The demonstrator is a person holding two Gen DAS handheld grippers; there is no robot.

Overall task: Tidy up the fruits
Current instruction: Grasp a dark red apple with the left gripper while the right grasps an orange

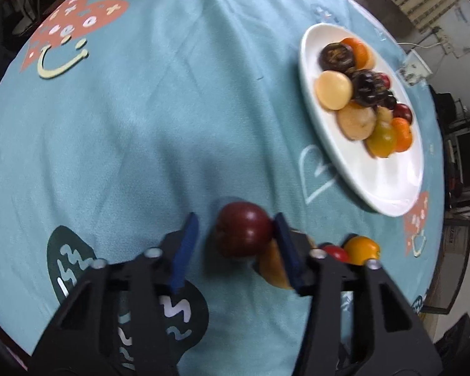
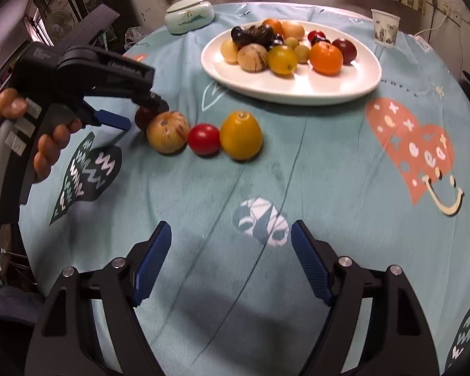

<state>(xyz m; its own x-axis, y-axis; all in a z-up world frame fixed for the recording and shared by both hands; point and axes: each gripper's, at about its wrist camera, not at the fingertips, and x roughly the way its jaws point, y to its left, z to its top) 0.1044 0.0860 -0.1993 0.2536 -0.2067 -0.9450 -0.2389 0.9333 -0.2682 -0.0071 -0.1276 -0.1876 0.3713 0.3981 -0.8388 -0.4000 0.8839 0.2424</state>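
Note:
A dark red plum (image 1: 242, 228) lies on the teal cloth between the open jaws of my left gripper (image 1: 235, 228); its right finger touches the plum, the left finger stands apart. In the right wrist view the left gripper (image 2: 134, 116) hides most of the plum (image 2: 142, 116). Beside it lie a tan mottled fruit (image 2: 168, 131), a red tomato (image 2: 203, 138) and a yellow-orange fruit (image 2: 240, 134) in a row. A white plate (image 2: 297, 86) holds several fruits; it also shows in the left wrist view (image 1: 388, 185). My right gripper (image 2: 230, 244) is open and empty above bare cloth.
A pale green lidded dish (image 2: 189, 15) stands at the far edge, a paper cup (image 2: 384, 28) at the far right. The round table's edge (image 2: 37, 228) runs close on the left. A hand (image 2: 47, 144) holds the left gripper.

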